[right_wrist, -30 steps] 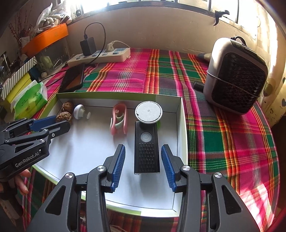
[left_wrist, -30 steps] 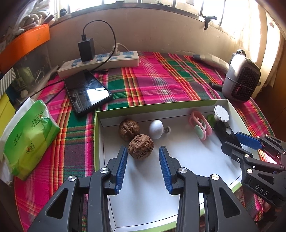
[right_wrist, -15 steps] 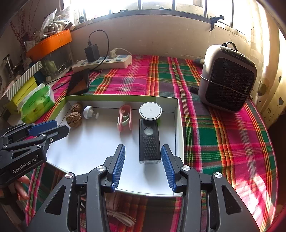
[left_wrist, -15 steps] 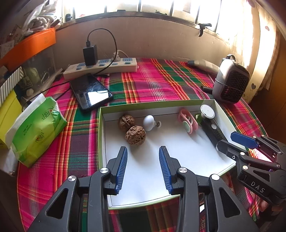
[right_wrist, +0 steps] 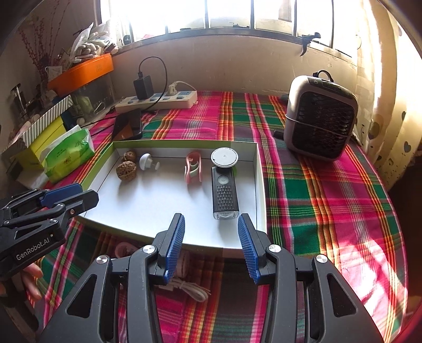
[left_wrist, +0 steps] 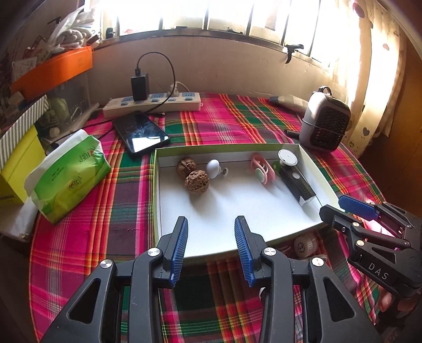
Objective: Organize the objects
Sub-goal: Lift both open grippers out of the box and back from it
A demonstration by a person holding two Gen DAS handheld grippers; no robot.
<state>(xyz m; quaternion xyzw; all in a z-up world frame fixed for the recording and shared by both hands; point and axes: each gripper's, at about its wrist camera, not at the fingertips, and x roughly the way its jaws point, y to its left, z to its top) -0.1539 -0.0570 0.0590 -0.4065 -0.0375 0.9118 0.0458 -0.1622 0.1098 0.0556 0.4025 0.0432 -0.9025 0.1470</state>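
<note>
Both the left gripper (left_wrist: 211, 245) and right gripper (right_wrist: 211, 245) hang wide open, holding nothing; reaching for the cable (right_wrist: 192, 290) near the box (right_wrist: 259, 184) risks knocking its near edge.

Domestic room — a plaid tablecloth (left_wrist: 216, 126) beneath a window (right_wrist: 232, 13), with power strip (left_wrist: 155, 101), tissue pack (left_wrist: 68, 174) and heart-print curtain (left_wrist: 369, 79).

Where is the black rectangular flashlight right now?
The black rectangular flashlight lies flat inside the white shallow box, along its right wall, just in front of the round white disc in both views.
</note>
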